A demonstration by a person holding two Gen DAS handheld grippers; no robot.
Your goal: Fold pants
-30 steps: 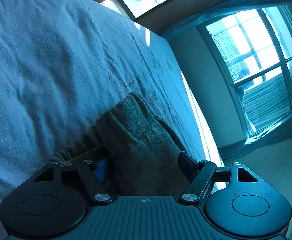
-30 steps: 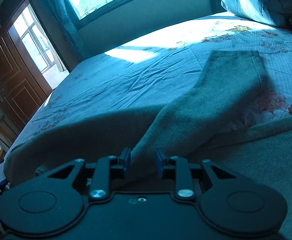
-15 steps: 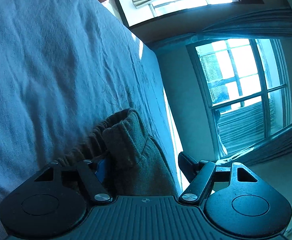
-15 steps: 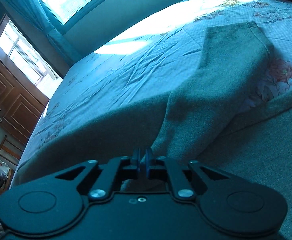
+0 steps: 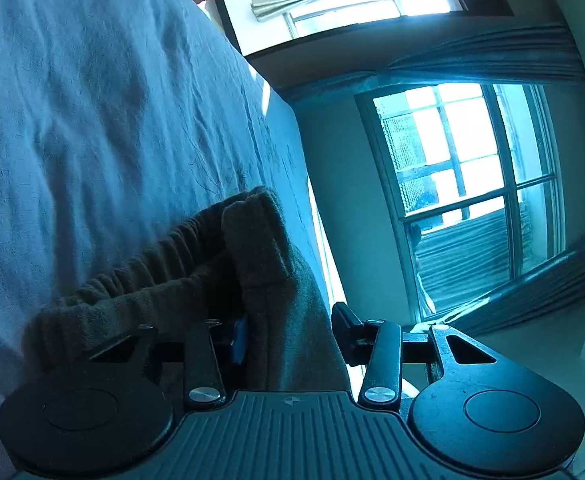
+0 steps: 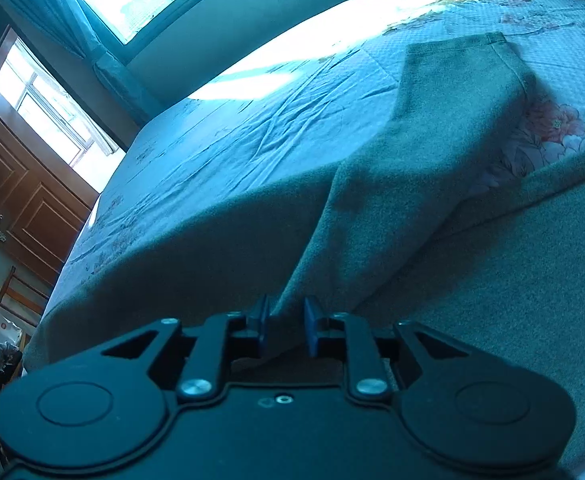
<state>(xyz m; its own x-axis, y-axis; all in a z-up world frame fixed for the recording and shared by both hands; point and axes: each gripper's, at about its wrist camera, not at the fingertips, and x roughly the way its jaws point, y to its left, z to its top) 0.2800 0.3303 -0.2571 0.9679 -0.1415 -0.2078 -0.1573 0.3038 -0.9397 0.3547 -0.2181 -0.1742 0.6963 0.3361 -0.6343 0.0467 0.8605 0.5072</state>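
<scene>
1. Both sets of jaws have shifted since the earlier frames: the left gripper (image 5: pixel 290 334) has been closing on the gathered waistband (image 5: pixel 196 240), while the right gripper (image 6: pixel 286 330) has been easing apart after a full pinch.
2. Left pads now flank the waistband fold; I cannot tell whether both press it.
3. Right jaws stand narrowly parted, a ridge of the pants (image 6: pixel 412 184) between them, apparently loose.
4. From the right gripper, one leg runs away toward one o'clock, its hem (image 6: pixel 456 40) farthest out on the bedsheet (image 6: pixel 252 128).
5. Judging by that long axis, the next fold turns on carrying waistband and leg together.
</scene>
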